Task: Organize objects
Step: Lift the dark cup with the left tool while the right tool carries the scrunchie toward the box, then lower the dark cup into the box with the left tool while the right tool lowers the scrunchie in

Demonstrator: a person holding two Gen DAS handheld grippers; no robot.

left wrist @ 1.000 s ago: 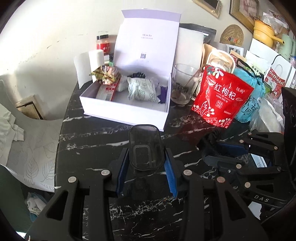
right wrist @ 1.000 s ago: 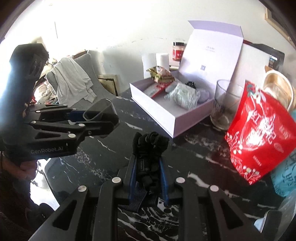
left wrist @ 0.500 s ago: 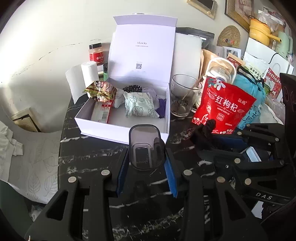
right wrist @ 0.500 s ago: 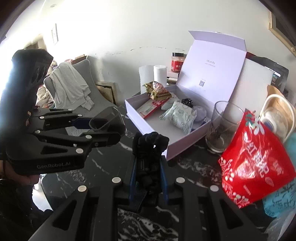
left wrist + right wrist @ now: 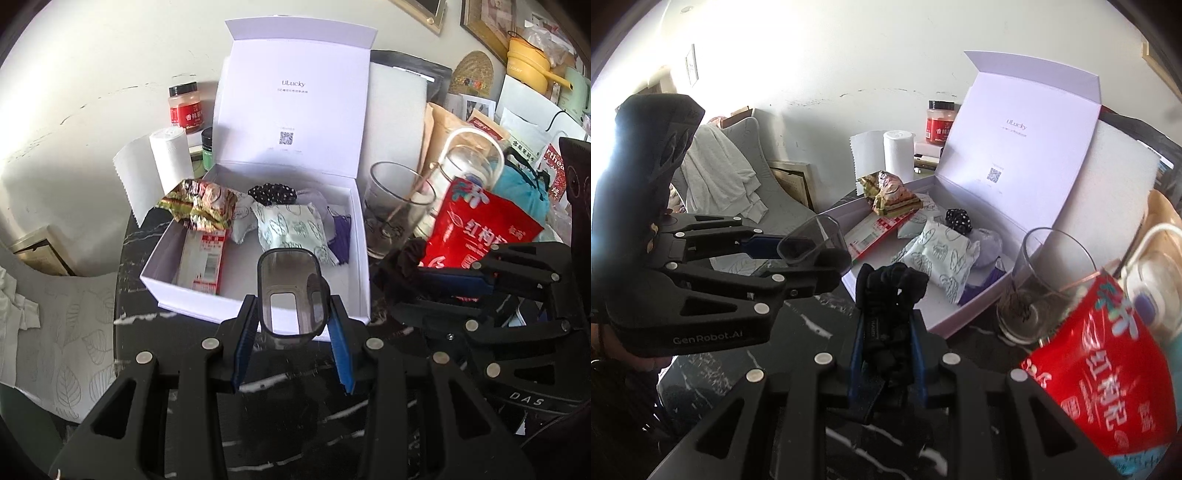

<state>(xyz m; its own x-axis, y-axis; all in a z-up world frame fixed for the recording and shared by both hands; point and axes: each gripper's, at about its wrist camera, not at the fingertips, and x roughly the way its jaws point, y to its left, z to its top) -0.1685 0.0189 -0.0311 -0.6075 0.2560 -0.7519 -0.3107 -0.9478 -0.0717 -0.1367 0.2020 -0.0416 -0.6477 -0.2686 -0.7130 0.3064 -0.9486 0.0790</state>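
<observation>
My left gripper is shut on a smoky translucent plastic case, held over the near rim of the open white gift box. In the right wrist view the same case hangs left of the box. My right gripper is shut on a black scrunchie, just short of the box's front corner; from the left wrist view it shows as a dark bundle. Inside the box lie a crumpled foil snack wrapper, a red-and-white packet, a leaf-print pouch and a dotted black scrunchie.
A drinking glass stands right of the box, with a red snack bag beside it. Behind the box are a paper towel roll and a red-labelled jar. The black marble table ends at the left, with a grey chair beyond.
Both grippers have moved forward toward the white box with their loads. The case now overhangs the box's near rim, and the scrunchie has come close to its front corner.
</observation>
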